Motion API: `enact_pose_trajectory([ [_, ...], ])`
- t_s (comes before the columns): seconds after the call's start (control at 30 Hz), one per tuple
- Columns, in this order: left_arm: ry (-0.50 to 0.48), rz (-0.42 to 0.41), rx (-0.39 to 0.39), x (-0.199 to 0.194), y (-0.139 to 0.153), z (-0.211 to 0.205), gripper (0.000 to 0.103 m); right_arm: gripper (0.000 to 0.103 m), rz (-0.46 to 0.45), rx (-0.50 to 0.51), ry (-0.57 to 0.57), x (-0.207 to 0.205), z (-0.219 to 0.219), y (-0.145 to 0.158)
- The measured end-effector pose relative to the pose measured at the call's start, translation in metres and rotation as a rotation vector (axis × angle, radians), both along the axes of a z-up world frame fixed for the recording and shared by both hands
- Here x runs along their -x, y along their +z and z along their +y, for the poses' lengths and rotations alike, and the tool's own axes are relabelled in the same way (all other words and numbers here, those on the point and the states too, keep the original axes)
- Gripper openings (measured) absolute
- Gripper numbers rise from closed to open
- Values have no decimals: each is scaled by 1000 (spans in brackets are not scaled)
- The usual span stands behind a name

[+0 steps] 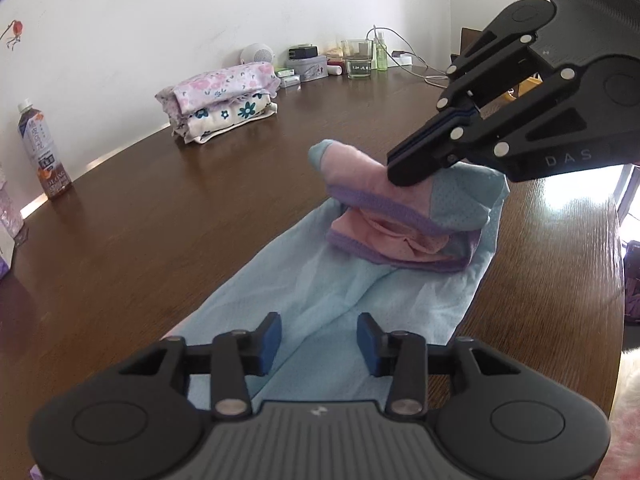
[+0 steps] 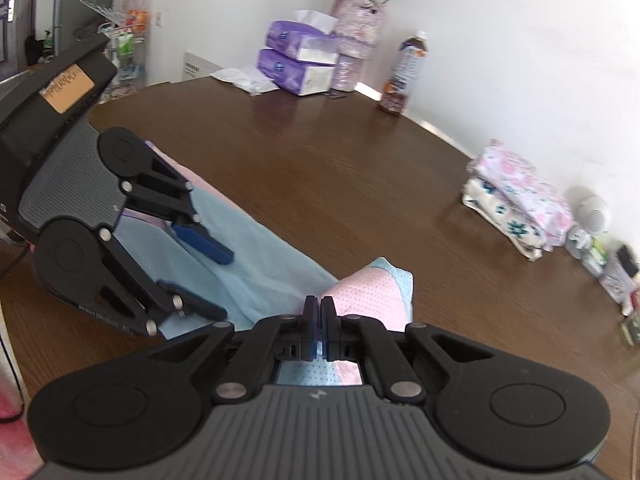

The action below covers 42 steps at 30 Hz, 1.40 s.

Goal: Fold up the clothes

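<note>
garment (image 1: 328,308): light blue mesh-knit kids' pants, thin and a bit see-through, laid flat lengthwise on the table, legs side by side with a seam line down the middle
waist end (image 1: 400,236): far end of the pants, pink panel with purple ribbed trim and a blue perforated patch, doubled back over itself so there's a puffy loose fold, pink inside showing
lifted flap (image 2: 372,292): pink dotted-mesh corner with pale blue edging, raised off the rest of the cloth
right gripper (image 1: 404,174): clamped tight on that pink flap, pads pressed together with fabric pinched between, coming in from the upper right in the left wrist view
right gripper fingers (image 2: 329,328): black with blue pads, no gap, blue and pink cloth visible just under them
left gripper (image 1: 318,340): spread wide, nothing between the pads, sitting low over the leg end of the pants; can't tell if touching the cloth
left gripper again (image 2: 200,276): same story from the right wrist view, fingers apart over the blue fabric
table (image 1: 160,216): dark brown wood, glossy, sun glare on the right edge
folded stack (image 1: 220,100): floral clothes piled neatly, well apart from the pants, near the wall
tea bottle (image 1: 42,152): upright near the wall, far left
tissue packs (image 2: 298,56): purple, stacked two high beside a vase
glass (image 1: 357,59): among clutter at the back
</note>
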State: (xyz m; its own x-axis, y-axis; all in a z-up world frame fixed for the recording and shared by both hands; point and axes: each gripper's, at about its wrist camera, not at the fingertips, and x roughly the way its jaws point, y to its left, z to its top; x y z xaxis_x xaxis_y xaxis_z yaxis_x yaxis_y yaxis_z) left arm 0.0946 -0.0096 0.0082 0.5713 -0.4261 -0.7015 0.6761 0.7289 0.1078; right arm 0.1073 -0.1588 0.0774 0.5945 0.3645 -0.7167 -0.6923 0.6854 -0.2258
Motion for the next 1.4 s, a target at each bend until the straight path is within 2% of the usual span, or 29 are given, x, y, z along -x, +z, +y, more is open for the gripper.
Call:
enact_pose_trajectory([
  [0.2,11,29,46,-2,-2,12,50,1,36,-25,14,-4,18,-15],
  [0.47,19,-2,29,8,-1,18,50,1,84,-14,69,0,29,-34],
  [0.57,26,10,47,7,-2,21,51,1,95,-7,81,3,30,-39],
  [0.63,36,19,64,4,-4,23,55,1,103,-12,82,4,29,-42],
  [0.77,51,26,84,2,-5,25,58,4,145,-89,54,1,18,-41],
  [0.87,73,23,92,4,-4,27,58,9,131,-238,9,6,-10,-23],
  [0.93,99,18,107,4,-3,28,58,24,89,-305,-44,14,-32,-13],
  [1.0,99,7,137,8,1,27,58,29,58,-322,-104,21,-52,-11],
  [1.1,81,-15,187,12,10,21,57,29,62,-345,-196,25,-76,-18],
  [1.17,72,-11,185,15,11,14,56,29,75,-362,-243,24,-86,-25],
  [1.4,44,11,174,28,12,-12,56,29,90,-391,-222,22,-86,-51],
])
